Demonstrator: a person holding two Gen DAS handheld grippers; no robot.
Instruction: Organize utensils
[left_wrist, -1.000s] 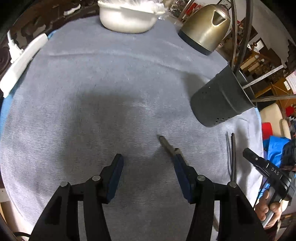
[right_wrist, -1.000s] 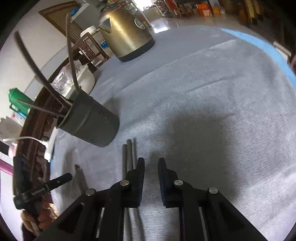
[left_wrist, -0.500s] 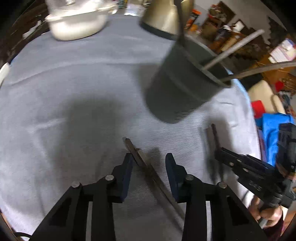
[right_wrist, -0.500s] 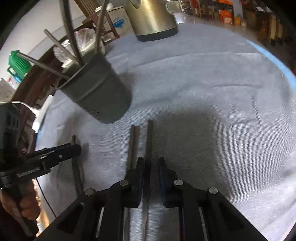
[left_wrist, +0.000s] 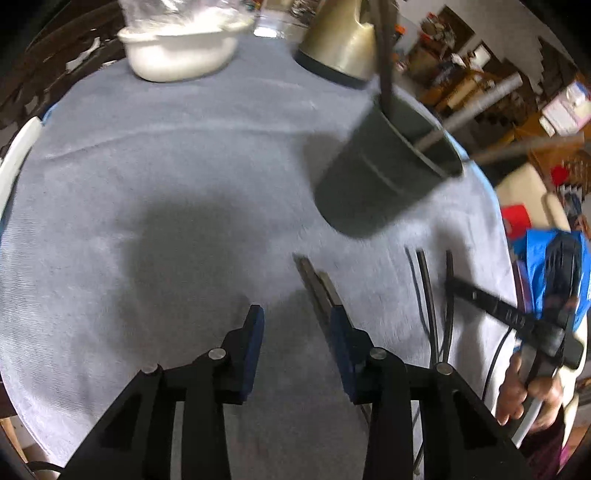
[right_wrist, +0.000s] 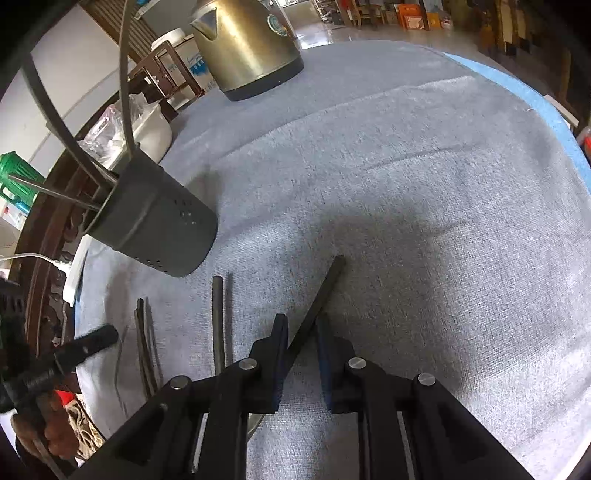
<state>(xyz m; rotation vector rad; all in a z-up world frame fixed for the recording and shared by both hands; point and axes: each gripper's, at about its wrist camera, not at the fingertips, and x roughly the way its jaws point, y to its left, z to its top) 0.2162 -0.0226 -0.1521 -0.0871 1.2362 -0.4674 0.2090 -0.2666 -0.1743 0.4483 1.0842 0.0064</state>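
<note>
A dark grey utensil holder stands on the grey cloth with several handles sticking out of it. My right gripper is shut on a dark flat utensil handle, which slants up to the right between its jaws. My left gripper is open, and nothing lies between its pads. A dark utensil lies on the cloth and runs under its right finger. Two more thin utensils lie to the right, near the other gripper. They show again in the right wrist view as utensils beside the left gripper.
A brass-coloured kettle and a white bowl stand at the far edge of the cloth. A white power strip lies along the left edge. A person's hand holds the right gripper.
My left gripper's jaws narrowed; the utensil that lay between them half a second ago now lies at the right finger. The handle in my right gripper swung its tip to the right.
</note>
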